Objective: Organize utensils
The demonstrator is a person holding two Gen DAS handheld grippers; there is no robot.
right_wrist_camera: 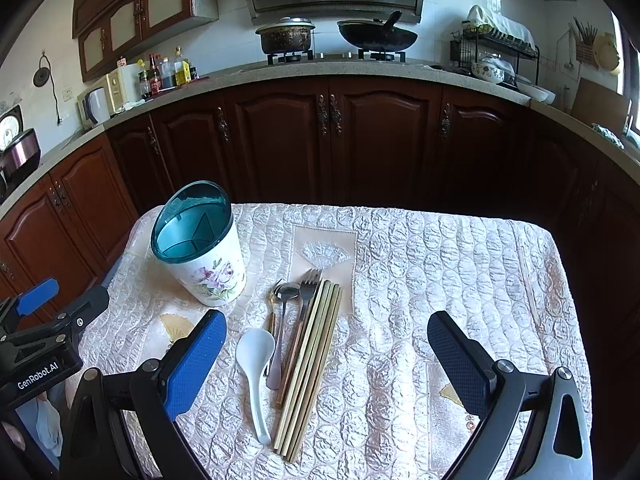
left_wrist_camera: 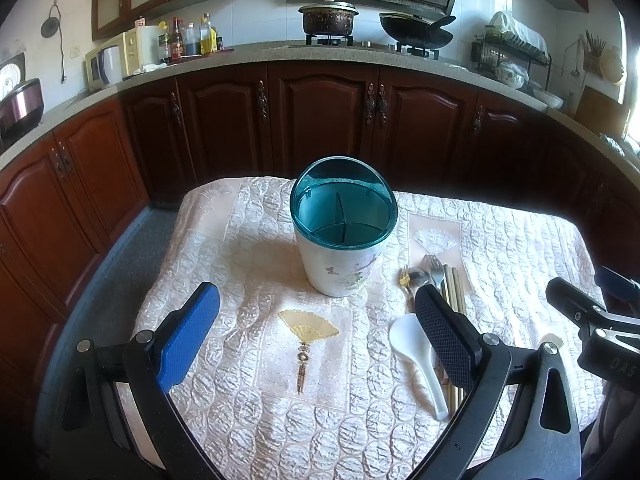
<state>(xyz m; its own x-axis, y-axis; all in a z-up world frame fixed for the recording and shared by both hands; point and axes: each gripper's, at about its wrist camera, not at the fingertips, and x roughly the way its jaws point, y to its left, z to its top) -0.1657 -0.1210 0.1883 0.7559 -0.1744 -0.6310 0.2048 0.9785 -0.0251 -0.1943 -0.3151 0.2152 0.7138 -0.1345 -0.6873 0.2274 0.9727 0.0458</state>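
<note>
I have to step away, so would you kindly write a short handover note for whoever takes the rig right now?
Left gripper: open, empty, above the table.
Right gripper: open, empty, above the utensils.
Utensil holder: upright, lid open, compartments look empty.
White spoon, metal spoon, fork and chopsticks lie side by side on the quilted cloth.
Done: nothing.
Left: put every utensil in the holder.

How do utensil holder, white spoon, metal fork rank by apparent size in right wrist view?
1. utensil holder, clearly the largest
2. white spoon
3. metal fork; nearer spoon may look inflated, so 2 versus 3 is unsure
</note>
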